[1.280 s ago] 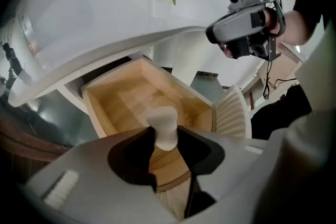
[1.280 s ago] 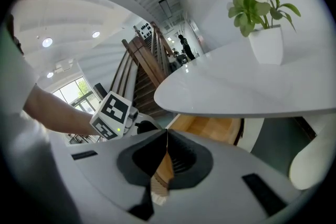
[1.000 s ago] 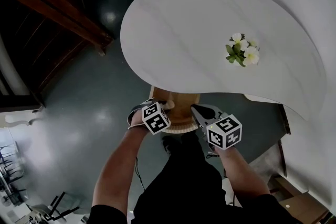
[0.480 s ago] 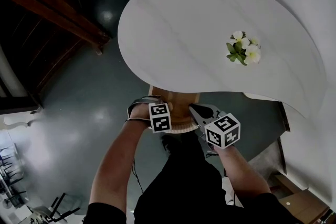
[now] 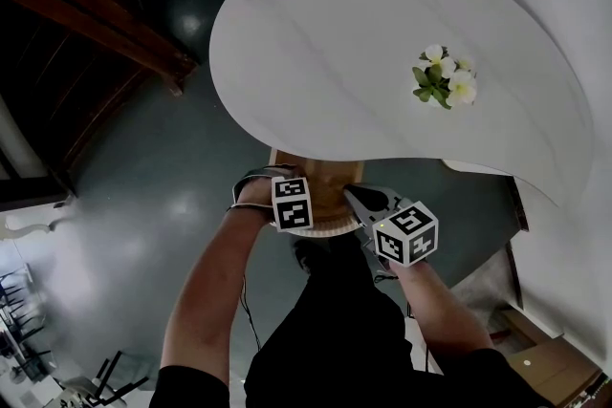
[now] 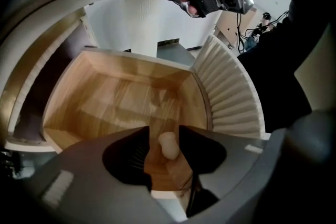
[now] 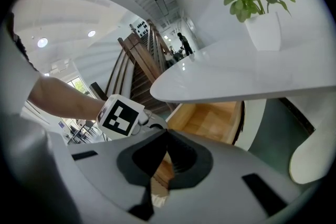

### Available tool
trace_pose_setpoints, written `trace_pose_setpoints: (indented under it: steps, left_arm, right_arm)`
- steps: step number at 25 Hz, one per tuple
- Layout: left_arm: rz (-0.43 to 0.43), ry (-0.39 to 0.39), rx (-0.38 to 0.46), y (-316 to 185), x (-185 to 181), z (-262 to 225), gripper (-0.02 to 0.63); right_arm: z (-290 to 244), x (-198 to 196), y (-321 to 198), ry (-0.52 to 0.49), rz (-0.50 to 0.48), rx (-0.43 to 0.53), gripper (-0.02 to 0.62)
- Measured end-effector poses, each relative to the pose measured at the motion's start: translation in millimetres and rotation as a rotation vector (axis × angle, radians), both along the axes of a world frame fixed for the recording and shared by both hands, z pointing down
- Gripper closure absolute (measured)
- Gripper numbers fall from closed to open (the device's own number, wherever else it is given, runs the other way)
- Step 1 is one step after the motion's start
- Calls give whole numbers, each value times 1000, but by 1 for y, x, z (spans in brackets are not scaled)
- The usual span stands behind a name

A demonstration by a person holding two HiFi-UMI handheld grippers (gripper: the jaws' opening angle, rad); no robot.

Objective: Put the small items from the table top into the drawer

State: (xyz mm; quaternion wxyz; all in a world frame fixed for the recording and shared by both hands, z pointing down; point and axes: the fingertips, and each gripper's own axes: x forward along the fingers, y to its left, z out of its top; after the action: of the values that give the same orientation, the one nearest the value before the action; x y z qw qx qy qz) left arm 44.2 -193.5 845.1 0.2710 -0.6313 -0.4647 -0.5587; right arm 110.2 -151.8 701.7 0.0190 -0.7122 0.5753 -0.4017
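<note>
A wooden drawer (image 5: 330, 179) stands pulled out under the white table's (image 5: 316, 43) near edge. My left gripper (image 6: 165, 131) points steeply down into the drawer (image 6: 121, 97). Its jaws have just been opening and now stand apart. A small pale rounded item (image 6: 168, 144) sits in the gap between them, over the drawer's floor, with room at its left side. My right gripper (image 7: 167, 132) hovers at the drawer's (image 7: 210, 118) right front corner, its tips together with nothing in them. In the head view the left gripper (image 5: 290, 196) and right gripper (image 5: 359, 199) flank the drawer.
A white pot of flowers (image 5: 442, 83) stands on the table's right half. The drawer has a white ribbed curved front (image 6: 231, 97). Dark glossy floor (image 5: 143, 205) lies to the left, with dark wooden furniture (image 5: 86, 5) beyond. A person's legs are below the drawer.
The left gripper has rolled about its own axis above the drawer, its marker cube turning to face up. The right gripper has stayed in place.
</note>
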Motion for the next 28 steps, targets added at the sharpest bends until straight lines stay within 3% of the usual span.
trace_pose_setpoints:
  steps: [6, 14, 20, 28]
  left_arm:
    - [-165, 89, -42, -11, 6, -21, 434]
    - [-415, 242, -123, -42, 6, -96, 436]
    - [-675, 366, -300, -56, 3, -167, 436]
    - [-821, 544, -461, -67, -28, -266, 443]
  right_arm:
    - [-14, -1, 2, 22, -6, -1, 583]
    - [-61, -11, -5, 126, -19, -7, 583]
    - [-104, -34, -12, 204, -50, 14, 583]
    - [-169, -64, -7, 285, -50, 53, 583]
